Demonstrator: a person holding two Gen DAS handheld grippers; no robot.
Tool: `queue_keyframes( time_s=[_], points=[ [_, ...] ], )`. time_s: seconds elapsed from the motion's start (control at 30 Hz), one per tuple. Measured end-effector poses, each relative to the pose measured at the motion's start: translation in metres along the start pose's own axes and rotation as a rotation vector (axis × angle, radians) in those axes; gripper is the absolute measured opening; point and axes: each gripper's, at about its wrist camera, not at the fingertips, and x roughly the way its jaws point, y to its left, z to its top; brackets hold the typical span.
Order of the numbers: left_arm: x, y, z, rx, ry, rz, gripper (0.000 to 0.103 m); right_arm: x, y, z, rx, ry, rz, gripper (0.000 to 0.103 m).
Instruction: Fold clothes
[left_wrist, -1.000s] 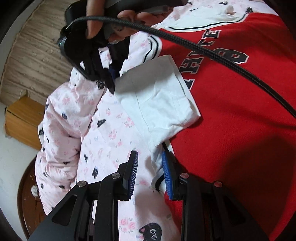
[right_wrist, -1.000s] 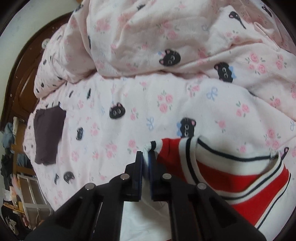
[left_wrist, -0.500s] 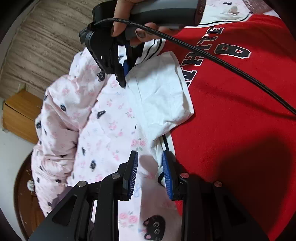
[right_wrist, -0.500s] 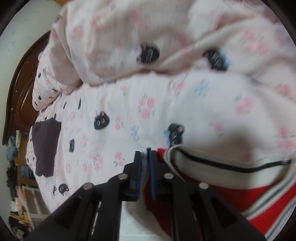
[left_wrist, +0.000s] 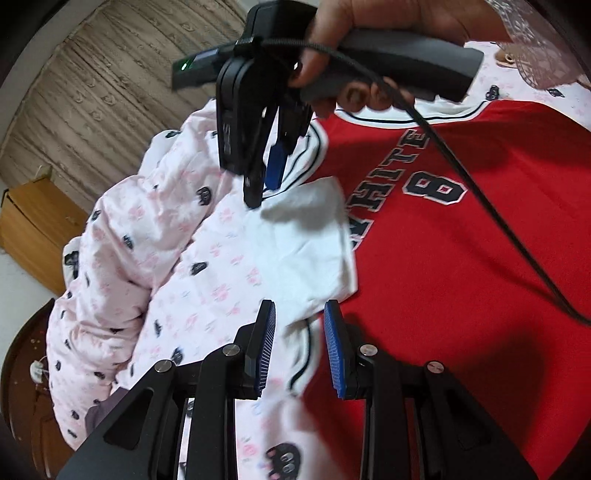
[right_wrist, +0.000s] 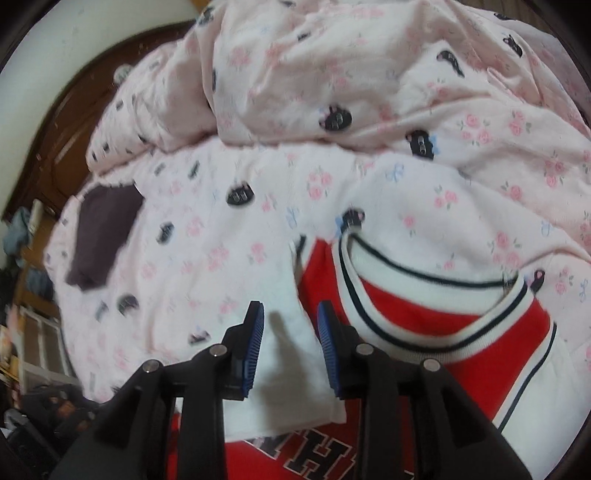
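The jersey (left_wrist: 461, 266) is running off the right and lower edges of the left wrist view, so its hem is cut off, and its lettering is only partly showing past the folded white sleeve (left_wrist: 314, 251). The cable (left_wrist: 461, 155) is crossing in front of the number. In the right wrist view motion blur is softening the bedding, and the jersey's lower body is hiding behind the tool's arms.

The jersey is lying flat, front up, on the bed (left_wrist: 221, 266), its sleeve folded inward over the chest. The left tool (left_wrist: 300, 347) is standing wide open, holding nothing, its pads (left_wrist: 334, 350) straddling the trimmed edge just below the sleeve. The right tool (right_wrist: 290, 347) is gaping open and empty too, hanging over the sleeve beside the collar (right_wrist: 424, 302). A hand (left_wrist: 388, 40) is gripping its handle. A dark cloth (right_wrist: 103, 236) is lying well apart.
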Motion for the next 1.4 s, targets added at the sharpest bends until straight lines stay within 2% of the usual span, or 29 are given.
queue_keyframes(
  time_s=[0.17, 0.3, 0.43, 0.57, 0.67, 0.7, 0.83, 0.97, 1.03, 1.17, 1.23, 1.3, 1.4],
  points=[
    [0.018, -0.012, -0.002, 0.024, 0.056, -0.068, 0.024, 0.021, -0.015, -0.023, 0.0, 0.052, -0.092, 0.027],
    [0.016, -0.005, -0.003, -0.017, 0.057, -0.123, 0.024, 0.014, -0.026, -0.038, 0.0, 0.034, -0.099, 0.026],
    [0.002, -0.002, -0.003, -0.023, 0.014, -0.11, 0.024, -0.003, -0.028, -0.04, -0.002, 0.017, -0.111, 0.027],
    [-0.012, 0.007, 0.006, -0.087, -0.091, -0.089, 0.024, -0.021, -0.013, -0.035, -0.051, -0.03, -0.054, 0.03],
    [-0.004, 0.001, 0.006, -0.08, -0.063, -0.116, 0.024, -0.02, 0.003, -0.037, -0.098, -0.012, -0.015, 0.029],
    [-0.001, -0.001, 0.006, -0.076, -0.05, -0.125, 0.024, -0.014, 0.007, -0.041, -0.111, 0.018, -0.016, 0.028],
    [0.012, -0.01, 0.005, -0.06, -0.001, -0.165, 0.024, 0.007, 0.01, -0.06, -0.153, 0.126, -0.065, 0.027],
    [0.021, -0.017, 0.004, -0.051, 0.039, -0.2, 0.024, 0.003, 0.0, -0.078, -0.115, 0.139, -0.045, 0.026],
    [0.019, -0.015, 0.004, -0.056, 0.035, -0.201, 0.024, -0.005, -0.003, -0.084, -0.096, 0.117, -0.025, 0.026],
    [0.004, -0.012, 0.006, -0.066, -0.026, -0.131, 0.025, -0.034, -0.014, -0.092, -0.023, 0.024, 0.042, 0.028],
    [-0.006, -0.015, 0.01, -0.07, -0.072, -0.091, 0.032, -0.059, -0.027, -0.098, 0.029, -0.052, 0.063, 0.03],
    [-0.017, -0.019, 0.014, -0.074, -0.12, -0.05, 0.04, -0.081, -0.045, -0.107, 0.072, -0.109, 0.041, 0.034],
    [-0.03, -0.03, 0.026, -0.071, -0.174, -0.046, 0.041, -0.114, -0.079, -0.12, 0.152, -0.188, 0.006, 0.036]
  ],
)
